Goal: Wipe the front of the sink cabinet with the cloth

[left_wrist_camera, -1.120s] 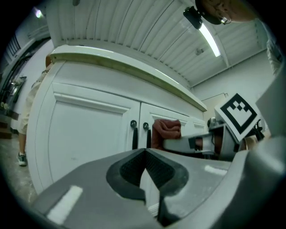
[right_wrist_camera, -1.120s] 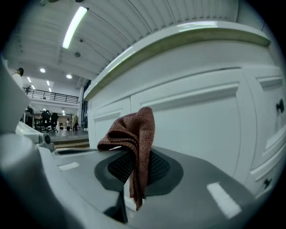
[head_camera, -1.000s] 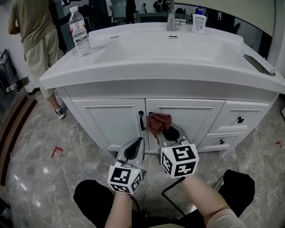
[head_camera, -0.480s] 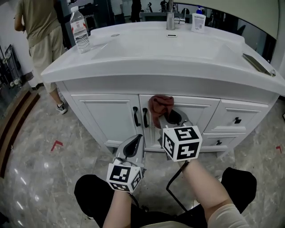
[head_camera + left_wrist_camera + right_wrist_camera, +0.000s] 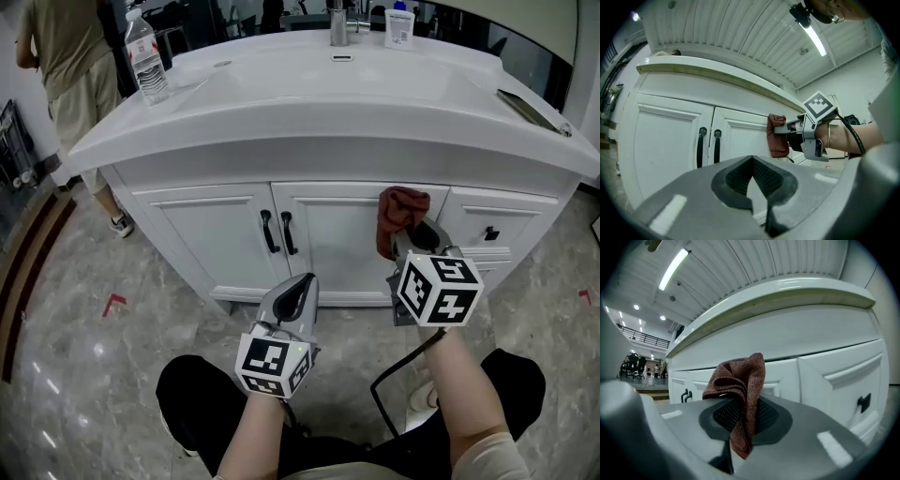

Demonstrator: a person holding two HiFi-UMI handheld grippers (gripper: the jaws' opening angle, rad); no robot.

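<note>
**Cloth (image 5: 398,211) carried rightward along the sink cabinet (image 5: 220,239) front**

Since a second ago the cloth has been shifted from beside the door handles (image 5: 277,232) to the right edge of the right-hand door, and somewhat higher. The right tongs (image 5: 412,234) have travelled with it. The left tongs (image 5: 302,286) are little changed.

Items, left to right:

1. Person (image 5: 66,66), far left, turned away beside the end of the surface. No part in the work is seen.
2. Water bottle (image 5: 145,56), upright on the left corner of the white surface (image 5: 356,103).
3. Door handles, two, dark, set side by side where the doors meet.
4. Left tongs, closed together with nothing between them. They are held low before the doors and clear of the cabinet, judged to be kept out of the wiping path.
5. Cloth, reddish-brown and bunched, clamped in the right tongs. A tail hangs down between the pads, and the bulk stands ahead of the tips against the cabinet face. It is judged to be held so that fabric, not metal, meets the paint.
6. Drawer knob (image 5: 489,232), dark, just right of the cloth. The drawer fronts are judged still to be wiped.

Surface: a moulded basin, with a faucet (image 5: 337,23) and a small white bottle (image 5: 400,23) at the back.

Room: a glossy grey marbled floor (image 5: 75,375) with a red tape mark (image 5: 114,303). A ribbed ceiling with strip lights is seen in the gripper views.
</note>
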